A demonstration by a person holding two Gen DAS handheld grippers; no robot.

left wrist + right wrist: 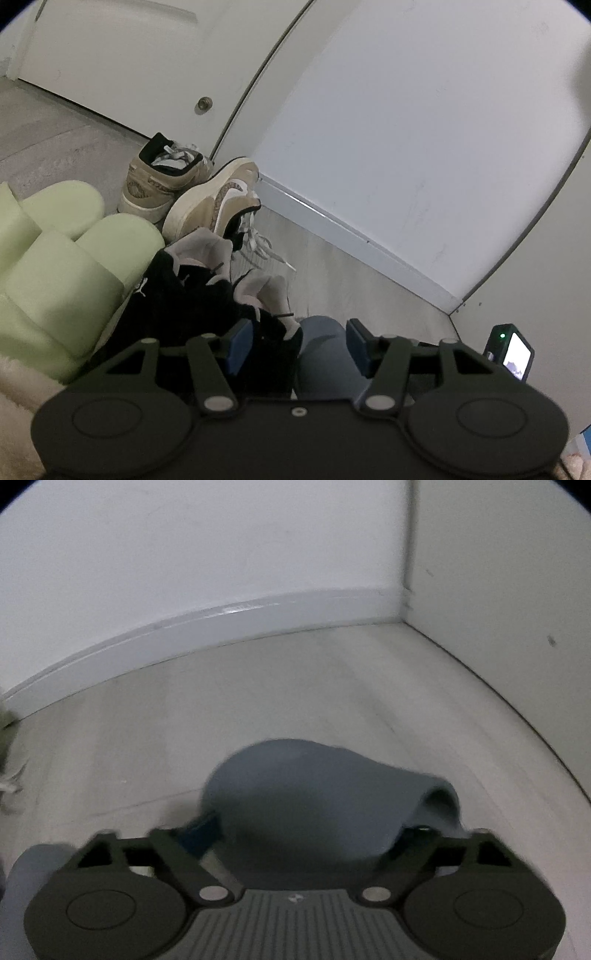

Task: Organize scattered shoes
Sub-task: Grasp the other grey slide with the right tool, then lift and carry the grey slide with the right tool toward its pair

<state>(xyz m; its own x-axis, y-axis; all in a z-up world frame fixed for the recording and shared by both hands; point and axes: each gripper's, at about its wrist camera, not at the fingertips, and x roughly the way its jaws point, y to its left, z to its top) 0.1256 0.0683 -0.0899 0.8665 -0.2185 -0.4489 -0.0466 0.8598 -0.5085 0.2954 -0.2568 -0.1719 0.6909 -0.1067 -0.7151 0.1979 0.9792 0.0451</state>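
While blurred, right gripper [306,834] seemingly spread around grey-blue slipper [314,794]; left gripper [299,345] wide, empty.

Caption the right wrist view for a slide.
Right gripper straddling a grey-blue rubber slipper on the pale floor near a white corner.

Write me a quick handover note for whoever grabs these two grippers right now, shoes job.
Left gripper: open, empty, hovering above the black sneaker in the pile.
Right gripper: around a blue-grey slipper over bare floor near the corner; whether it is clamped cannot be told.
Pile by the wall: two pale green slides, a tan high-top upright, a tan sneaker tipped on its side, and the black sneaker.
Done: nothing lined up yet.
Left: set the slipper down, then pair and line up the rest.
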